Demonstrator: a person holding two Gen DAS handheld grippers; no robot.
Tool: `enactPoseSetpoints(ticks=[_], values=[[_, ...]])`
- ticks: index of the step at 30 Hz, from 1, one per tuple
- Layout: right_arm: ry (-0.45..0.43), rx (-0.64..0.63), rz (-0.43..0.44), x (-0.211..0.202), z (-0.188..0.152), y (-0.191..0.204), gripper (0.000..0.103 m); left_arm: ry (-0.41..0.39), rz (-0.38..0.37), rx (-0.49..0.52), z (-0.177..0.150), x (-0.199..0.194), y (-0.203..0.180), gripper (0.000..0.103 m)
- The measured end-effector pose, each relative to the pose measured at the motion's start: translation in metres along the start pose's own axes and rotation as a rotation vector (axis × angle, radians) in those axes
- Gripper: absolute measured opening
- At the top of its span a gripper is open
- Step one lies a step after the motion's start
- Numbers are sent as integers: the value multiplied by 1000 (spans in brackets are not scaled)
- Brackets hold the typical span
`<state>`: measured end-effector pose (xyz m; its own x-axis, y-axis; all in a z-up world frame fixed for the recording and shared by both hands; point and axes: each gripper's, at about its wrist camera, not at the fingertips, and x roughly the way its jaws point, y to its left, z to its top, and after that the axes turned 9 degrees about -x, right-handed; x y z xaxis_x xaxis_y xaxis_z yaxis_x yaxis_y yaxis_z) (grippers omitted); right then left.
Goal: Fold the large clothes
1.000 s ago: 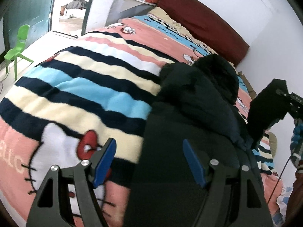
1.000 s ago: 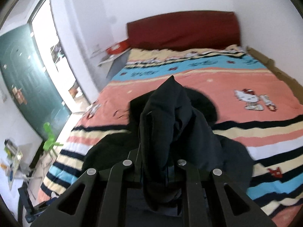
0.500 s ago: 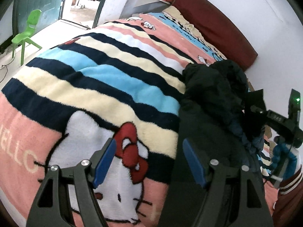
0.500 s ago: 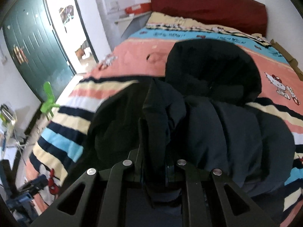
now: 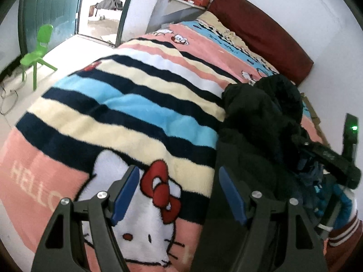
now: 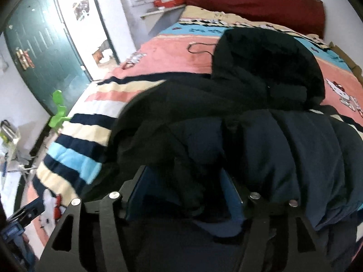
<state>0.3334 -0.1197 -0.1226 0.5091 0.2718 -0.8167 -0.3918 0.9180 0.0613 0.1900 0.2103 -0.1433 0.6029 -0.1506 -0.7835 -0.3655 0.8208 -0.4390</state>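
Note:
A dark navy hooded jacket (image 6: 261, 117) lies bunched on the striped cartoon-cat blanket (image 5: 127, 104), its hood (image 6: 267, 52) toward the headboard. My right gripper (image 6: 183, 174) sits low on the jacket. Its jaws are opening, and a dark fold of sleeve lies loosely between the blue pads (image 6: 136, 192). My left gripper (image 5: 178, 176) hovers open over the blanket at the jacket's (image 5: 256, 136) left edge, with nothing between its fingers. The right gripper (image 5: 326, 156) also shows at the right of the left wrist view, down on the jacket.
A dark red headboard (image 5: 263, 31) and a white wall close the far end of the bed. A green child's chair (image 5: 38, 52) stands on the floor by the open green door (image 6: 43, 52). A shelf with a red box (image 6: 168, 0) is beside the headboard.
The right gripper came down with the lifted sleeve, laid it on the jacket and spread its jaws off it. The left gripper drifted left over the blanket, still open.

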Motion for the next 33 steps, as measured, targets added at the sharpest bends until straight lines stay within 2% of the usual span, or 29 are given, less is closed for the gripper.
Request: enactPoseSetpoints(ticks=[3,8,11,15,18,22,25,29,33], values=[[-43,5,73,-20,-1,-3,65,-9,16,31,4,-2,-17,71],[-113,21,83,-62,-5,-42,65,-12,4,128,5,2,-76,71],[-139,55,23,-85,-11,-93,65,10,-22,194,2,19,-129,71],[-127,89,-121,-102,-25,-166,65,19,-55,282,-5,42,-198,71],[-116,129,-186,-104,-36,-213,65,20,-74,357,-13,64,-252,71],[-95,146,-249,-93,-46,-255,65,31,-103,453,-25,94,-314,71],[-84,148,-251,-77,-50,-268,65,34,-67,516,-34,121,-339,71],[-71,160,-224,-56,-59,-278,65,57,-1,542,-42,158,-340,72],[-39,156,-160,-31,-75,-277,64,77,-34,542,-49,179,-325,80]])
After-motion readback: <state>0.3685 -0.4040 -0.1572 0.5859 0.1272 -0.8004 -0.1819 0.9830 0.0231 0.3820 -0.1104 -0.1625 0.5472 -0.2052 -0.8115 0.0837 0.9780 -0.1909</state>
